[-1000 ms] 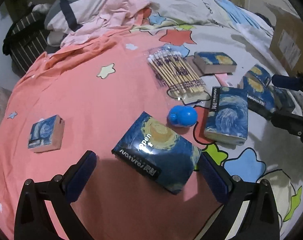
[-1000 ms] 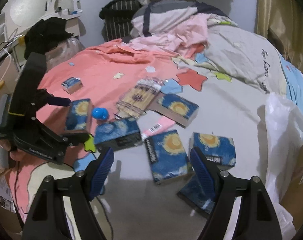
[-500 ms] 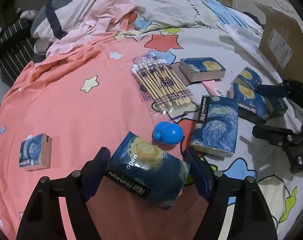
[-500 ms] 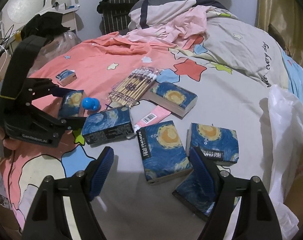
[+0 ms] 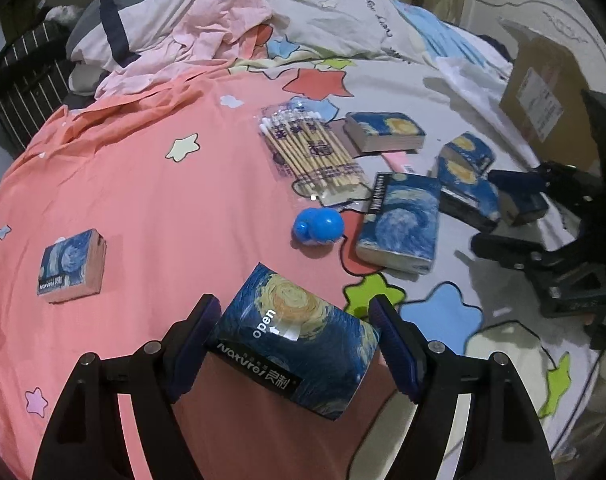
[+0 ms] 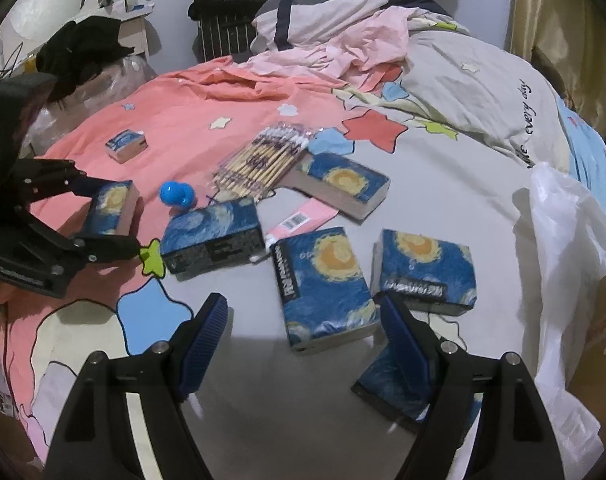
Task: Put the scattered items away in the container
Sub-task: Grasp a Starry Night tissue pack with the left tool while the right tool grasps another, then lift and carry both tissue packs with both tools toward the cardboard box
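Several blue starry-print tissue packs lie scattered on the bed. My left gripper is shut on one tissue pack, its pads pressing both sides; the right wrist view shows this held pack just off the pink sheet. My right gripper stands open above the grey sheet, with a tissue pack lying just ahead of its fingers and another pack under the right finger. A cotton swab pack, a blue round toy and a pink tube lie among them.
A small tissue pack sits alone on the pink sheet at the left. A cardboard box and a white plastic bag stand at the bed's right side. Crumpled bedding is piled at the far end.
My left gripper's jaws closed from wide apart onto the tissue pack and raised it slightly. My right gripper has stayed open and almost still.
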Tool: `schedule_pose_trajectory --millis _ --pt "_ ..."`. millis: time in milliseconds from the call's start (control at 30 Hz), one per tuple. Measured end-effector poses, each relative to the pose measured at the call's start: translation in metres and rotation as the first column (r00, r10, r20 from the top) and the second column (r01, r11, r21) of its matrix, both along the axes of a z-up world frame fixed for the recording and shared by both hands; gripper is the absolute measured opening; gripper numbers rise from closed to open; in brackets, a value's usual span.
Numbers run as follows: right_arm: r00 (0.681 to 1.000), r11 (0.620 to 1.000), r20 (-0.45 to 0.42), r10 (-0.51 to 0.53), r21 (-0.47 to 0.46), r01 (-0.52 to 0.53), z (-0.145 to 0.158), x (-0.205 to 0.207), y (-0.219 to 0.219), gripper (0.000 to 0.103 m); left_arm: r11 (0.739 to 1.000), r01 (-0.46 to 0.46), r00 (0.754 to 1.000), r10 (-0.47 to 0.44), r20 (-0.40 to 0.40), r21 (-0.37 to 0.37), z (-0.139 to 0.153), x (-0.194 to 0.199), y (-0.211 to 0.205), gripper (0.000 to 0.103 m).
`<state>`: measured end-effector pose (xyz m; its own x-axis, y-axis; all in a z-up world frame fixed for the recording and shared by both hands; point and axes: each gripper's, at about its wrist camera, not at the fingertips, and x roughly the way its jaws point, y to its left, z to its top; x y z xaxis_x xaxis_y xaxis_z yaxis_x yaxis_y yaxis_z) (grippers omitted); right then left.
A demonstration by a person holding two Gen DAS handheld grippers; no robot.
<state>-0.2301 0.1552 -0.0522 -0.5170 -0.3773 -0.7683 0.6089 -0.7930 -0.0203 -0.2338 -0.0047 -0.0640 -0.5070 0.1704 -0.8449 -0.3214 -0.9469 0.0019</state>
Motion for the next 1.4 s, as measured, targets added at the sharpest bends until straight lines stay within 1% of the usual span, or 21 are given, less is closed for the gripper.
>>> schedule_pose_trajectory --millis 67,167,267,333,400,467,500,633,767,967,1100,1400 --pt "1.000 1.000 0.003 -0.004 0.001 0.004 -0.001 -0.002 0.000 0.076 1.000 0.004 1.000 -0.004 -0.005 -0.007 0.001 0.004 0.001 0.078" --pt "0.999 1.000 0.052 -0.001 -0.030 0.003 -0.003 -0.012 -0.006 0.076 1.000 0.013 1.000 -0.013 -0.007 -0.011 0.001 0.006 0.005 0.078" --pt "0.998 1.000 0.061 -0.001 0.005 0.001 -0.011 -0.017 -0.013 0.076 1.000 0.021 1.000 -0.021 -0.001 0.000 0.000 0.007 0.007 0.078" --pt "0.999 1.000 0.053 0.001 -0.001 -0.001 -0.010 -0.016 -0.011 0.074 1.000 0.026 1.000 -0.026 -0.005 -0.003 0.001 0.010 0.008 0.078" --pt "0.998 1.000 0.058 -0.012 -0.012 0.013 -0.008 -0.016 -0.009 0.066 1.000 0.030 1.000 -0.030 -0.002 0.002 0.001 0.011 0.008 0.078" --pt "0.998 1.000 0.052 -0.024 0.002 0.024 -0.009 -0.016 -0.008 0.048 1.000 0.026 1.000 -0.026 0.002 0.003 0.001 0.011 0.009 0.078" --pt "0.998 1.000 0.052 -0.026 0.003 0.026 -0.008 -0.015 -0.008 0.045 1.000 0.026 1.000 -0.026 0.005 0.006 0.001 0.011 0.009 0.078" --pt "0.997 1.000 0.068 -0.029 -0.007 0.029 -0.006 -0.013 -0.007 0.043 1.000 0.026 1.000 -0.026 0.009 0.014 0.002 0.014 0.010 0.078" --pt "0.997 1.000 0.082 -0.010 -0.018 0.012 -0.004 -0.004 -0.010 0.043 0.999 0.042 0.999 -0.042 0.014 0.023 0.003 0.019 0.012 0.078" --pt "0.997 1.000 0.078 0.000 -0.027 0.003 0.006 0.015 -0.010 0.043 0.997 0.062 0.998 -0.063 0.009 0.043 0.008 0.028 0.017 0.078" --pt "0.998 1.000 0.058 0.020 -0.007 -0.020 0.012 0.030 -0.013 0.043 0.995 0.083 0.997 -0.083 0.000 0.059 0.013 0.034 0.021 0.078" --pt "0.999 1.000 0.030 0.019 0.011 -0.019 0.027 0.051 -0.008 0.043 0.994 0.095 0.995 -0.095 -0.014 0.045 0.020 0.048 0.030 0.078"
